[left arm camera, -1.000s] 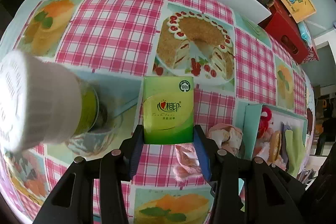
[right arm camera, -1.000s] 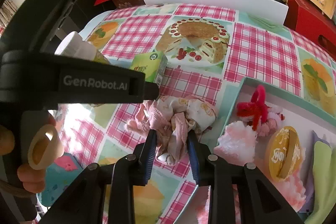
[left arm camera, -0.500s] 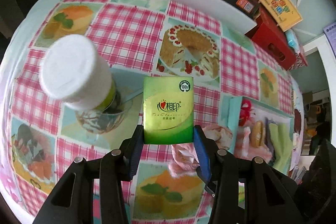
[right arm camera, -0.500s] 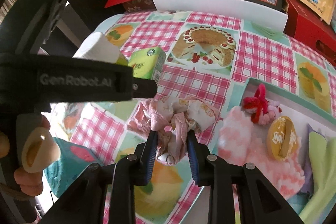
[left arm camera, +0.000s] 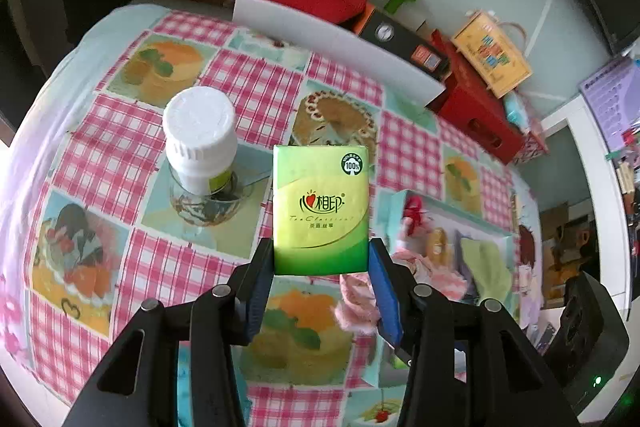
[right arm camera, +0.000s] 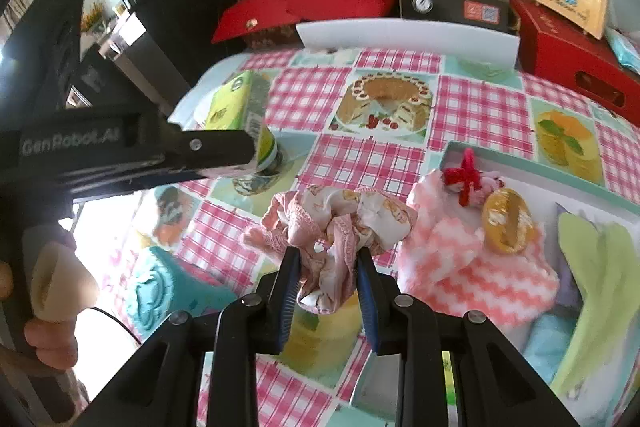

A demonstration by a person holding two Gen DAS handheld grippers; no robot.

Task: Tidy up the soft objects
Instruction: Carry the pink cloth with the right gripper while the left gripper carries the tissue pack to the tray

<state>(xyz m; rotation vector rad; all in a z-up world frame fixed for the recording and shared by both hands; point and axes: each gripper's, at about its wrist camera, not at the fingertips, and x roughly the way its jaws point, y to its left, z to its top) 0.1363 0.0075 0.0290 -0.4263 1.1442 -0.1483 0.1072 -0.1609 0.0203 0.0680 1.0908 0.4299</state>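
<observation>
**Tissue pack and pink cloth both held above the table**

At far left we see a white-capped jar standing on the checked tablecloth. Next, our left gripper clamps the green tissue pack upright, above the table. Our right gripper pinches the crumpled pink cloth between its 2 blue pads. Rightmost lies the teal tray, holding a pink-and-white knit and a green cloth
</observation>
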